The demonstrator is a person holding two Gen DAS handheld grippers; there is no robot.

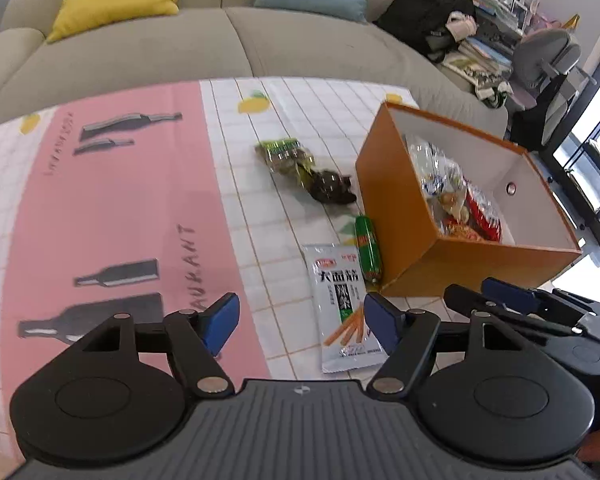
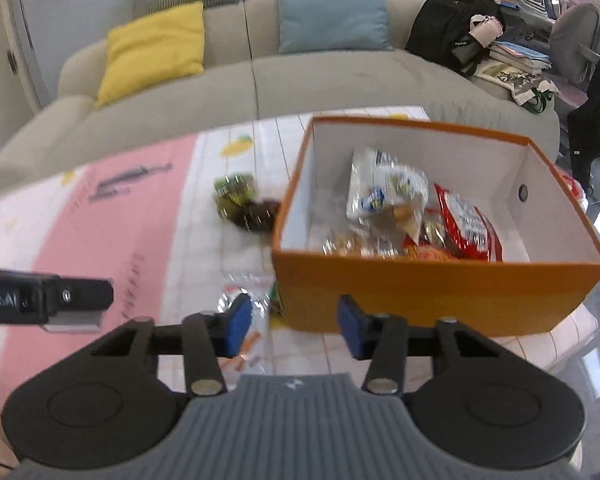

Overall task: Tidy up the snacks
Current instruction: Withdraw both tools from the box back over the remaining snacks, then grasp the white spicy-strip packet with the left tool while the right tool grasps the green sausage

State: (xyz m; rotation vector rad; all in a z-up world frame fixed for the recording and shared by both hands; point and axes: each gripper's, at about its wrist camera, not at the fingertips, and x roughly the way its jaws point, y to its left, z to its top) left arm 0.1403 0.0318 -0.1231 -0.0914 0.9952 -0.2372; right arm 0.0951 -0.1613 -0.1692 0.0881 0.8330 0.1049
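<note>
The left claw (image 1: 300, 326) hangs over the near part of the bench (image 1: 100, 208) with its blue pads wide apart and nothing between them. Just ahead of it, in line with the gap and closer to the right pad, a silver snack packet (image 1: 342, 300) printed with orange sticks lies flat on the checked cloth. A green sausage-shaped snack (image 1: 367, 250) lies just beside the packet's far right corner, close against the near left corner of the orange box (image 1: 400, 216). Further toward the bench's far edge, left of the box, sits a crumpled green wrapper (image 1: 286, 156) with a dark bundle (image 1: 332, 188) touching it.

The right claw (image 2: 294, 326) is partly open and empty, pointed at the near wall of the orange box (image 2: 440, 292), which stands by the bench's right edge. Its left pad sits over a blurred silver packet (image 2: 240, 296) on the cloth; whether it touches cannot be told. Inside the box lie a white bag (image 2: 384, 188) and a red bag (image 2: 468, 224), packed toward the near wall. A beige sofa (image 2: 300, 80) stands beyond the bench.
</note>
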